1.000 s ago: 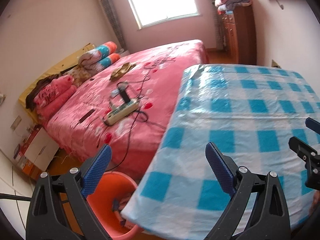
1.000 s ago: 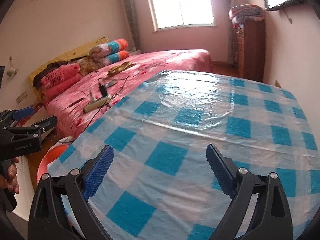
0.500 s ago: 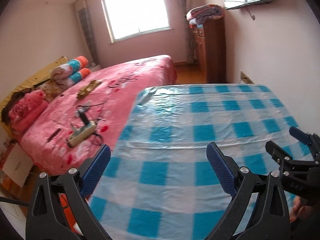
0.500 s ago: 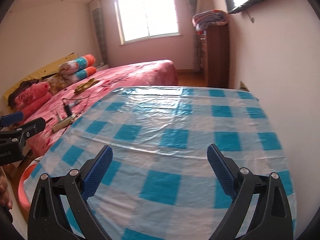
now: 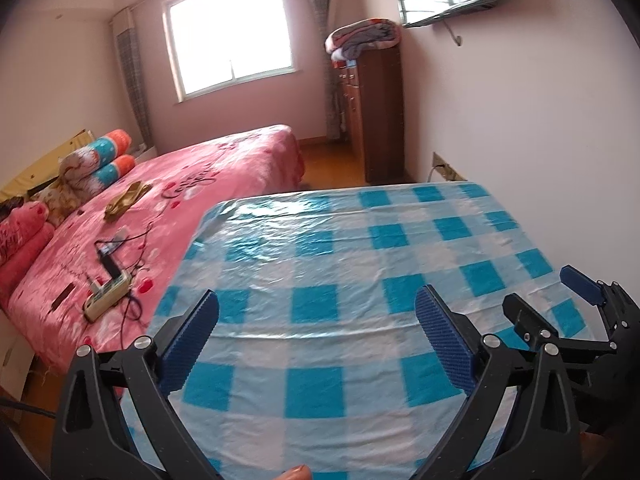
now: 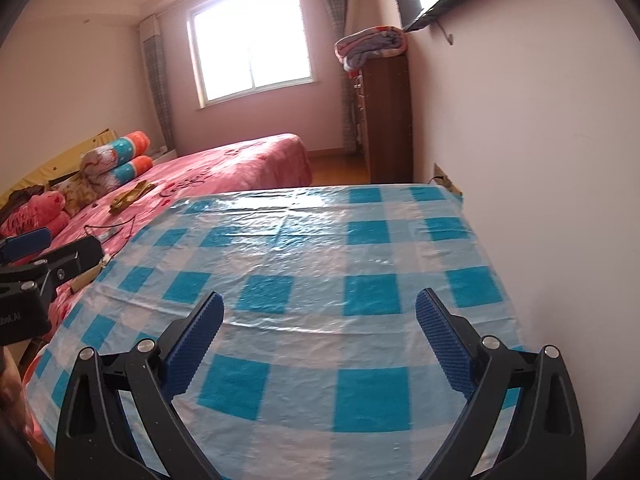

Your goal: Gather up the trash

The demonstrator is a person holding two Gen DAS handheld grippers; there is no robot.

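Showing only in left view, power strip on bed

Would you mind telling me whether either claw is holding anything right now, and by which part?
Nothing is held. The left claw and right claw are both open and empty above the blue-and-white checked plastic tablecloth.

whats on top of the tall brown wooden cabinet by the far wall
A folded pink and grey blanket lies piled on the tall brown wooden cabinet. Anything beneath or behind the blanket is covered and cannot be seen.
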